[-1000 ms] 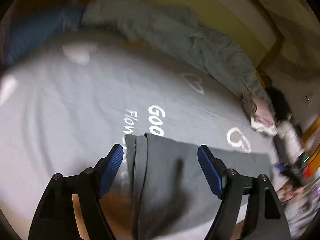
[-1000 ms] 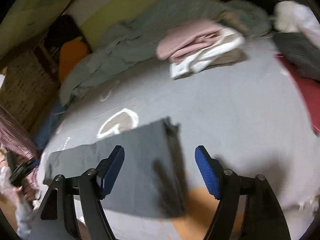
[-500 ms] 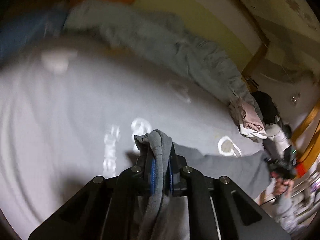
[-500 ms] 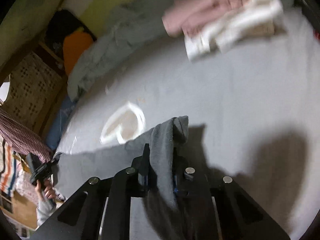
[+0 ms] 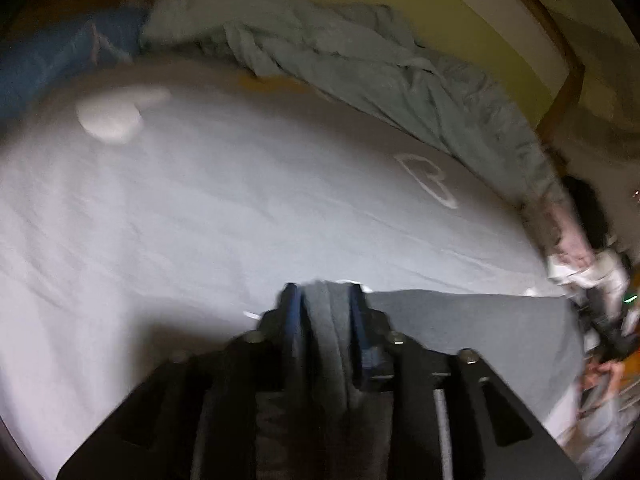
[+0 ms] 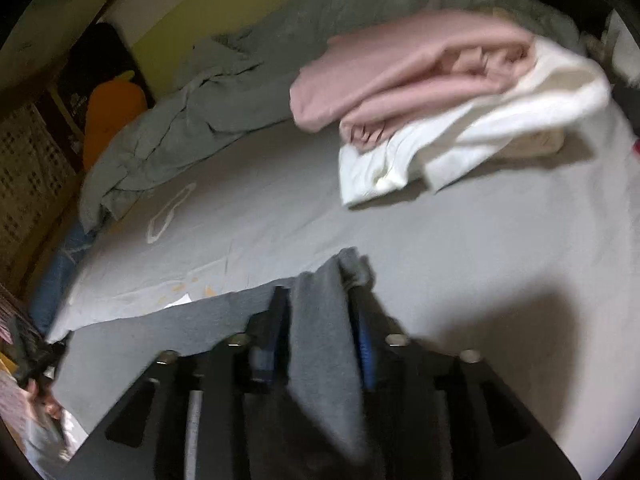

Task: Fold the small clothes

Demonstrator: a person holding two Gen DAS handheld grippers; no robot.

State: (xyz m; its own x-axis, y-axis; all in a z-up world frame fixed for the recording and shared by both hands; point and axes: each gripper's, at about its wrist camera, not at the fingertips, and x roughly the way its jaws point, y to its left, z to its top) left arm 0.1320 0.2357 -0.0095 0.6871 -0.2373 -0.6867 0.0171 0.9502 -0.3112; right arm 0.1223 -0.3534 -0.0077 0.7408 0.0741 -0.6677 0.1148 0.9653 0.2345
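Observation:
A dark grey garment (image 5: 460, 328) lies stretched across the light grey bed sheet (image 5: 240, 200), its folded edge towards me. In the left wrist view my left gripper (image 5: 325, 300) has the garment's left corner bunched between its blue pads. Its jaws are opening, and the pads stand slightly off the cloth. In the right wrist view the garment (image 6: 160, 340) runs off to the left. My right gripper (image 6: 318, 300) has the right corner between its jaws, which are opening too, and the cloth hangs loosely there.
A pile of pink and white folded clothes (image 6: 440, 92) sits on the sheet beyond the right gripper. A crumpled grey-green duvet (image 5: 360, 52) lines the far side against the yellow wall. An orange cushion (image 6: 112, 112) stands at the left, and a blue cloth (image 5: 52, 64) lies at the far left corner.
Both grippers closed on the garment's corners, carried them forward over the sheet and lowered them. Since half a second ago both pairs of jaws have spread apart around the cloth.

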